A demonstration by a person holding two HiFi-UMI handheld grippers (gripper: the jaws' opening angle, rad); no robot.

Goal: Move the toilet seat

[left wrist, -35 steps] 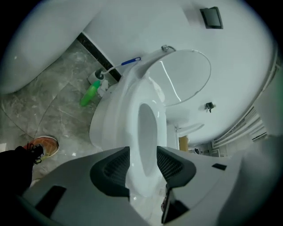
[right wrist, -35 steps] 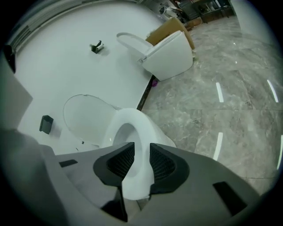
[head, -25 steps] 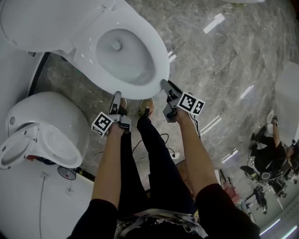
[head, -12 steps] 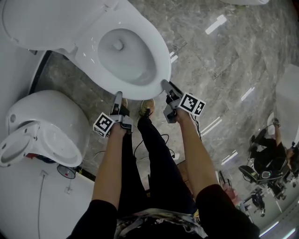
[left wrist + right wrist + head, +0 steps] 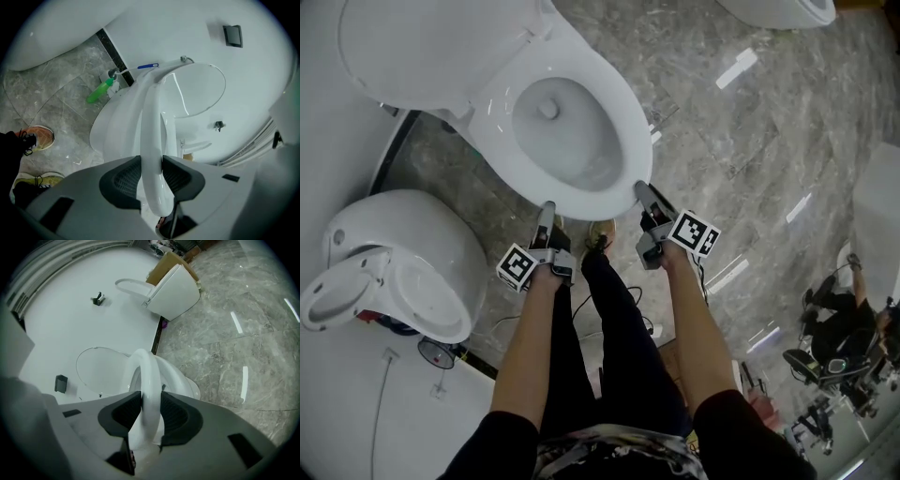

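Observation:
The white toilet seat (image 5: 626,127) rings the open bowl, and its lid (image 5: 422,47) stands raised behind. My left gripper (image 5: 547,208) is at the seat's front left edge, my right gripper (image 5: 643,190) at its front right. In the left gripper view the seat (image 5: 153,136) runs edge-on between the black pads (image 5: 123,178), which press on both its sides while the jaws of the left gripper (image 5: 151,165) are closing. The right gripper view shows the same: the seat (image 5: 149,369) lies between the closing jaws of the right gripper (image 5: 151,403), pads touching it.
A second white toilet (image 5: 394,272) stands close on the left, and another (image 5: 778,11) at the top right. A green bottle (image 5: 99,91) and a blue-handled brush (image 5: 147,66) stand by the wall. My shoes (image 5: 602,232) and a cable lie under the bowl. People sit at the lower right (image 5: 834,328).
Both grippers stay at the seat's front edge. The toilet and grippers sit lower and further right in the head view, as the head camera has shifted.

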